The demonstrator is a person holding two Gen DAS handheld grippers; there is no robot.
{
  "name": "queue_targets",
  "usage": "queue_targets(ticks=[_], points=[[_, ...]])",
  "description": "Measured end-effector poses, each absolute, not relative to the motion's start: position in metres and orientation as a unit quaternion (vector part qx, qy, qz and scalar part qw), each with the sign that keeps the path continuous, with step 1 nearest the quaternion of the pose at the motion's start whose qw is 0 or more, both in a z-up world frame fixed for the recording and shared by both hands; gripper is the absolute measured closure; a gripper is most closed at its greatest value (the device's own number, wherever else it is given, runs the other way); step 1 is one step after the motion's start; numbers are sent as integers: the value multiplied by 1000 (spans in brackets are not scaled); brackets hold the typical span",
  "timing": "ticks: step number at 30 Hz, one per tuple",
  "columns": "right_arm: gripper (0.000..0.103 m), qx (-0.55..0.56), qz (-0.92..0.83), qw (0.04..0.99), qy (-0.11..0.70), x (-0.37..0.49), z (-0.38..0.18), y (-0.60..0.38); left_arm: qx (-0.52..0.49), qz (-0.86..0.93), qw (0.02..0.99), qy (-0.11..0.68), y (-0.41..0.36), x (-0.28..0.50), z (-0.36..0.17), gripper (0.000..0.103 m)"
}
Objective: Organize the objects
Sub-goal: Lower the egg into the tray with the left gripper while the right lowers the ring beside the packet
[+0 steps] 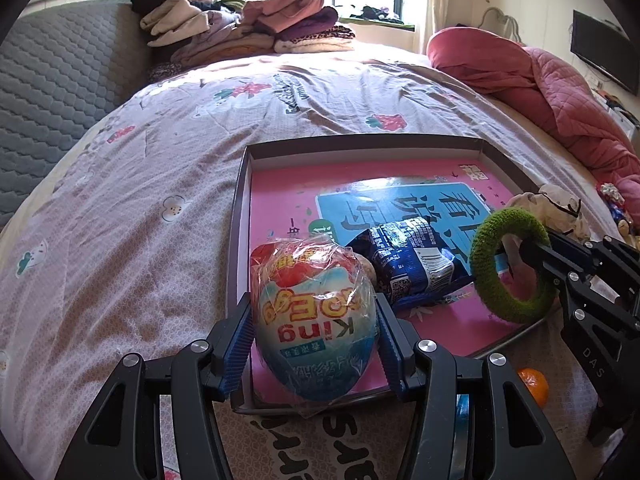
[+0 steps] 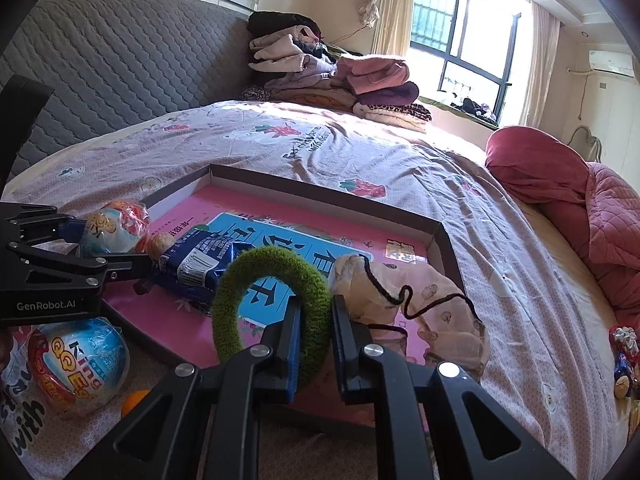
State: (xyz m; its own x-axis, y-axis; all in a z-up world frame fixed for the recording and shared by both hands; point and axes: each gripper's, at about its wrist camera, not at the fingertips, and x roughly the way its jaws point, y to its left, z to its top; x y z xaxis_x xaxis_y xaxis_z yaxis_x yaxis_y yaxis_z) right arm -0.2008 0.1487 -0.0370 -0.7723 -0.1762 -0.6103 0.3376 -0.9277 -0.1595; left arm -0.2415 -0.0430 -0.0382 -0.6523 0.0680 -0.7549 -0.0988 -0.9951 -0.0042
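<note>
Toys and snacks are going into the shallow cardboard box lid [image 1: 246,168] lying on the bed [image 1: 120,200], its pink printed floor facing up. My left claw [image 1: 316,336] stands about half open, its ribbed blue pads pressed against both sides of a wrapped King QQ Egg [image 1: 316,320], which I hold over the lid's near left corner, probably so it lands clear of what already lies inside. My right claw [image 2: 314,340] is closed nearly all the way, pinching one side of a fuzzy green ring [image 2: 272,304] so the loop stands upright above the lid's near edge, between the blue snack packet [image 2: 200,264] and the beige drawstring pouch [image 2: 412,304]. That gap looks like the free spot for it. A second King QQ Egg [image 2: 80,364] and a small orange ball [image 2: 134,400] lie on the bedspread outside the lid, waiting their turn. Beside the packet sits a small brown round thing I cannot identify.
</note>
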Motion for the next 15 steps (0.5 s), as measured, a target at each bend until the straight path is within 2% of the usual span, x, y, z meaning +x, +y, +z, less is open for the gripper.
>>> queue_targets(ticks=[15], points=[[88, 310, -932, 135, 129, -200, -35, 150, -414, 909, 33, 31, -41, -241, -38, 45]])
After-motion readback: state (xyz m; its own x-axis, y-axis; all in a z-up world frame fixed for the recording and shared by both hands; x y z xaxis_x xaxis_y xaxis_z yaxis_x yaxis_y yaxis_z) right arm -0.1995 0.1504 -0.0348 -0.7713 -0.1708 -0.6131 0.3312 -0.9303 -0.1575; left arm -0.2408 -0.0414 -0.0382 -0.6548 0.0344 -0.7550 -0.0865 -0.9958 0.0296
